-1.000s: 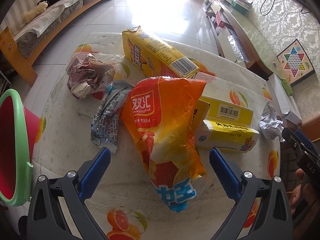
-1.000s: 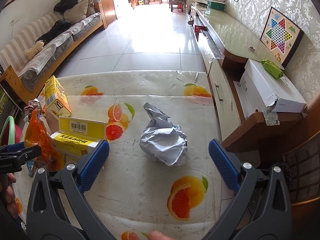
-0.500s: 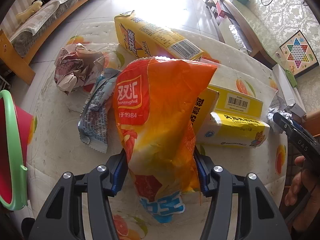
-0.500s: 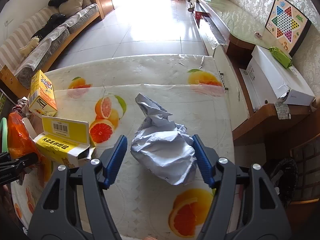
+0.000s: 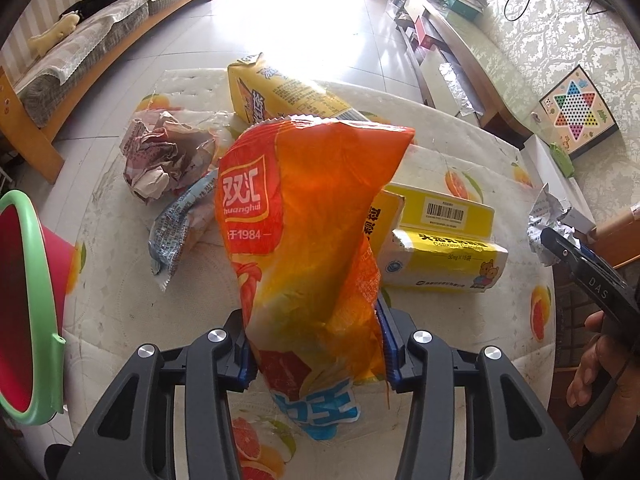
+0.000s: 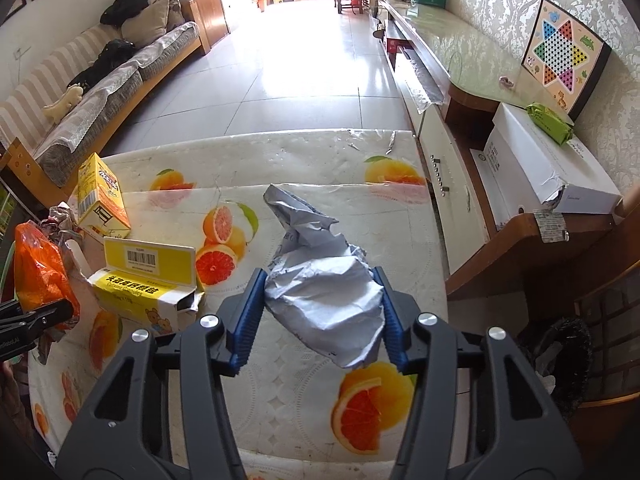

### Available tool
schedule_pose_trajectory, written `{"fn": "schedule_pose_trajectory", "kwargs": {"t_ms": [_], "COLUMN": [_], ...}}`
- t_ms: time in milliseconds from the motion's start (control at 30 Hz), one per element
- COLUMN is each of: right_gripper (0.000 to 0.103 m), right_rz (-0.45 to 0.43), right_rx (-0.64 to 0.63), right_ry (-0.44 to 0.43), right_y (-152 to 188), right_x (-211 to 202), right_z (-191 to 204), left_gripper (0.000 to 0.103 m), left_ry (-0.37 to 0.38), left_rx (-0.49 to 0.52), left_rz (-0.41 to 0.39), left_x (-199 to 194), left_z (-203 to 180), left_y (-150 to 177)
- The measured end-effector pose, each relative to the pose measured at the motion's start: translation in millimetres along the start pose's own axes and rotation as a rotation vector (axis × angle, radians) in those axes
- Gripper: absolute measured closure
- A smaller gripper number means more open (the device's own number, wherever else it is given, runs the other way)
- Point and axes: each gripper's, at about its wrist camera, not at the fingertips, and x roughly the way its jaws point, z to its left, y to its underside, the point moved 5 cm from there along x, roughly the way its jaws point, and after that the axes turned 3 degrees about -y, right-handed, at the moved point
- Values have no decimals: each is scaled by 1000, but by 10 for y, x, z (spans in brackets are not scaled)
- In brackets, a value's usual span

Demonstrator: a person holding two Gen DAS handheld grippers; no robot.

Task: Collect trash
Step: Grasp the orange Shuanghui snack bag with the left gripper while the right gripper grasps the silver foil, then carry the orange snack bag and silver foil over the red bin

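Honestly, the left claw (image 5: 316, 354) was clamped on the crinkly orange plastic snack bag (image 5: 308, 236), the right claw (image 6: 320, 322) on the crumpled grey-white paper wad (image 6: 324, 296), both having just been closing; slippery film could've been dropped mid-carry.

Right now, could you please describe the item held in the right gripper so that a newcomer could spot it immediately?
Start at the table with the citrus-print cover and go to its side nearest the long sideboard. There the right gripper has just been closing on a crumpled ball of silvery-white paper. It is the only pale, unprinted piece; the neighbouring trash is yellow cartons and an orange snack bag.
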Motion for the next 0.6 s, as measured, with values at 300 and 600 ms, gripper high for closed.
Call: {"fn": "schedule_pose_trajectory", "kwargs": {"t_ms": [300,600], "right_gripper": [52,52], "right_rz": [-54,-126], "right_rx": [13,-9], "right_ry": [4,-7], "right_y": [42,109], "right_x": [-416,-939], "right_z": [54,268], "left_gripper": [61,61], "left_ry": [48,188], "left_rx": [-6,21], "left_rz": [-26,-108], "left_x": [-285,-828], "left_z": [40,53], "left_y": [65,240]}}
